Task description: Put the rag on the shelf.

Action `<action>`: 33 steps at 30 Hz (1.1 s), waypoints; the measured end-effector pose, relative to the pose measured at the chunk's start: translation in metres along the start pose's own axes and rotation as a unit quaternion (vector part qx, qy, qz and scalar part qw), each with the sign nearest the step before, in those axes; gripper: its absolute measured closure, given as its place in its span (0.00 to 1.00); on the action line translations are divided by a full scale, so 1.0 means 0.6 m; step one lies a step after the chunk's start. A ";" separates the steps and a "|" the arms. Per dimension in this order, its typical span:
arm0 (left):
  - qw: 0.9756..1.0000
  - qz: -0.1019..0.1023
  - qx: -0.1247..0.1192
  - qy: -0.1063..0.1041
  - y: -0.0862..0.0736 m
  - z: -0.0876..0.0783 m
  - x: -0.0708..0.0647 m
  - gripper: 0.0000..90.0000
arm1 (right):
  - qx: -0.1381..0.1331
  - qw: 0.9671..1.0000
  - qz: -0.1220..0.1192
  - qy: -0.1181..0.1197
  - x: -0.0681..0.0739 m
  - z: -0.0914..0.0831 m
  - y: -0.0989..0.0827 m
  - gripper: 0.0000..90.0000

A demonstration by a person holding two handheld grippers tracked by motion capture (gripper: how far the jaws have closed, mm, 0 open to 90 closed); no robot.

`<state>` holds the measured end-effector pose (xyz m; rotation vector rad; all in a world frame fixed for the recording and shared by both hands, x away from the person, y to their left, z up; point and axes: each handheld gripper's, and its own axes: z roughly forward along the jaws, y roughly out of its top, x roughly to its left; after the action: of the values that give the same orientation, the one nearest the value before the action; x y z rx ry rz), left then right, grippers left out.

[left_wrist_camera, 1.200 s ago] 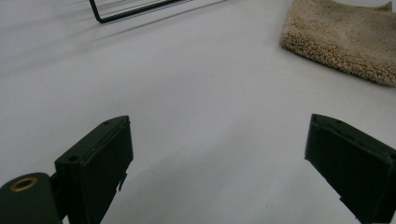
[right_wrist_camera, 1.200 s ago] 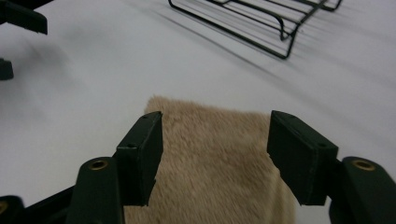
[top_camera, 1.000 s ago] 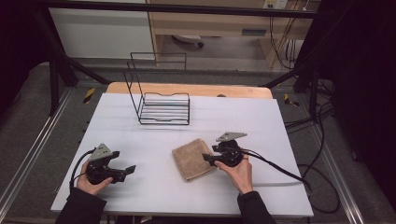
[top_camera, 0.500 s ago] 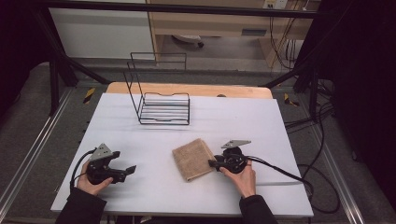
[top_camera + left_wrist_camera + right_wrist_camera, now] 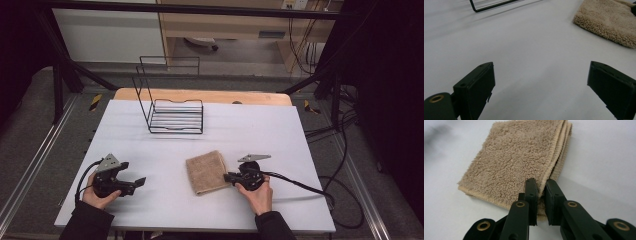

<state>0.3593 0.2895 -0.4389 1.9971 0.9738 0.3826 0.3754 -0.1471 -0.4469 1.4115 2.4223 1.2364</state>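
The broad flat surface [image 5: 260, 125] is a plain pale grey-white with no pattern, and a strip of light wood [image 5: 200, 95] shows along its far edge. On it lies a folded square of terry cloth [image 5: 207, 171] in sandy beige, its pile fluffy and even in tone, with a slightly lighter, smoother hem running along the stacked edges. The open wire rack [image 5: 172, 112] is thin black metal. Both sets of tongs, left [image 5: 139, 182] and right [image 5: 227, 177], are matte black, with small brass-coloured rings at the pivots and a light grey triangular plate on top of each. Black cables trail off them. The person's sleeves [image 5: 87, 225] are dark. Yellow-and-black striped markers [image 5: 95, 101] sit on the grey floor.
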 end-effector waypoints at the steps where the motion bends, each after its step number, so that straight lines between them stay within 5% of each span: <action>1: 1.000 0.000 0.000 0.000 0.000 0.000 0.000 0.09 | 0.000 1.000 0.000 0.000 0.000 0.000 0.000 0.91; 6: 1.000 -0.002 -0.001 -0.001 0.001 0.001 0.000 0.09 | -0.008 1.000 0.006 -0.001 0.020 -0.007 -0.018 0.90; 13: 1.000 -0.003 0.000 -0.004 0.003 0.005 -0.006 0.07 | -0.013 1.000 -0.017 -0.013 0.017 -0.006 -0.020 0.79; 18: 1.000 -0.003 0.003 -0.005 0.006 0.009 -0.012 0.07 | -0.031 0.998 -0.055 0.000 0.006 -0.024 -0.013 0.55; 29: 1.000 -0.006 0.008 -0.003 0.019 0.018 -0.029 0.06 | -0.066 0.996 -0.058 -0.004 -0.038 -0.056 -0.010 0.18; 33: 1.000 -0.003 0.010 -0.003 0.030 0.026 -0.040 0.06 | -0.072 0.996 -0.057 -0.005 -0.049 -0.063 -0.010 0.12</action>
<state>0.3619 0.2568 -0.4312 2.0115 0.9824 0.3650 0.3717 -0.1934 -0.4346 1.2216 2.3188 1.3435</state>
